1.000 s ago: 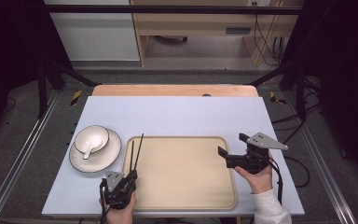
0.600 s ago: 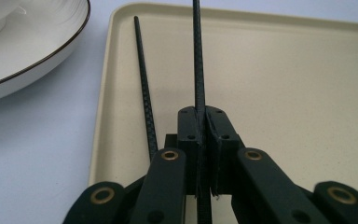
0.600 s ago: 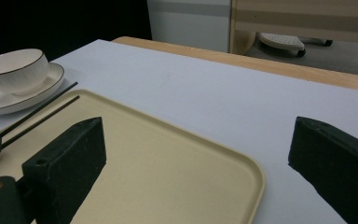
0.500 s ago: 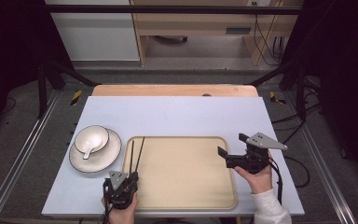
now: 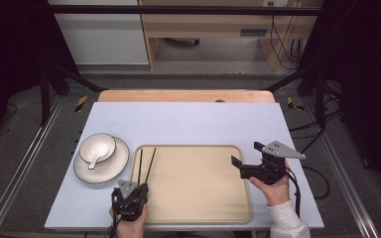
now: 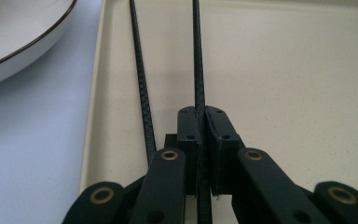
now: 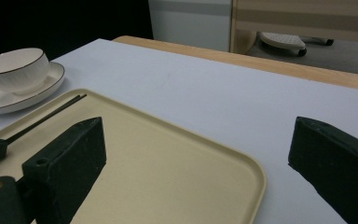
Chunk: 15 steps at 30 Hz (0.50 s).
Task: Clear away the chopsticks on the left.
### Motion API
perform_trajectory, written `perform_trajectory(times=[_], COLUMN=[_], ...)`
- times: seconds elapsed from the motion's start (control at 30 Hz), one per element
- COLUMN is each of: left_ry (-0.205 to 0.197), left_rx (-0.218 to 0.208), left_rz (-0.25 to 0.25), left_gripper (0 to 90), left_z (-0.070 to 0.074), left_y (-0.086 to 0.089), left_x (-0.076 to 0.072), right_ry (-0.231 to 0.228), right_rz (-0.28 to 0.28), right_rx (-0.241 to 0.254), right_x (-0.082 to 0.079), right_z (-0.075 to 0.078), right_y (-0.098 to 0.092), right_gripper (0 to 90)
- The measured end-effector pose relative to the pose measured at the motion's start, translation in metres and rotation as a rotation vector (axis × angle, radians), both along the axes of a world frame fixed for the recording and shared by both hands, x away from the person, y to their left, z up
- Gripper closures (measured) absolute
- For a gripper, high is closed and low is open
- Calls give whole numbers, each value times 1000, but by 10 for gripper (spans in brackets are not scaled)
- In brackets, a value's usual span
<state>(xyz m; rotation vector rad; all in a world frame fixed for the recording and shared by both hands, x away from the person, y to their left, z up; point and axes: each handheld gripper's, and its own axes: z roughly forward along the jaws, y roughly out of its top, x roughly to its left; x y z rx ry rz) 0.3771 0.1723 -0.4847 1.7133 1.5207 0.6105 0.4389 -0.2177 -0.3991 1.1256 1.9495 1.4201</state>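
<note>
On the left of the desk, a white bowl with a spoon in it sits on a dark-rimmed plate, just beside the beige tray and unmoved over the past second. The action is at the tray's near left corner, where the left hand-held gripper is clenched on one of two black chopsticks; its gripper view shows the jaws pressed shut on that stick while the second chopstick lies loose on the tray floor just to its left, near the rim. A second ago the pair fanned out in a narrow V across the tray's left edge; now the sticks lie closer to parallel and fully inside the tray, and the gripper has drawn back toward the person. That suggests the chopsticks are being squared up or set down on the tray, with release of the held stick the likely next step. Farther right, the right hand-held gripper hovers over the tray's right edge with its jaws spread wide and nothing between them, its pose unchanged from the earlier frames.
</note>
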Motion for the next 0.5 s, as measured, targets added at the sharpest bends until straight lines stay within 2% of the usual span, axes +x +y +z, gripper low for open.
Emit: perform_trajectory(times=[0.5], left_ry=[10], left_rx=[-4], left_rz=[-19], left_gripper=[820], left_z=[2], left_y=[-2], left_x=[3], right_ry=[1], right_rz=[-3], right_rx=[6], right_x=[0], right_z=[0], right_y=[0], right_gripper=[42])
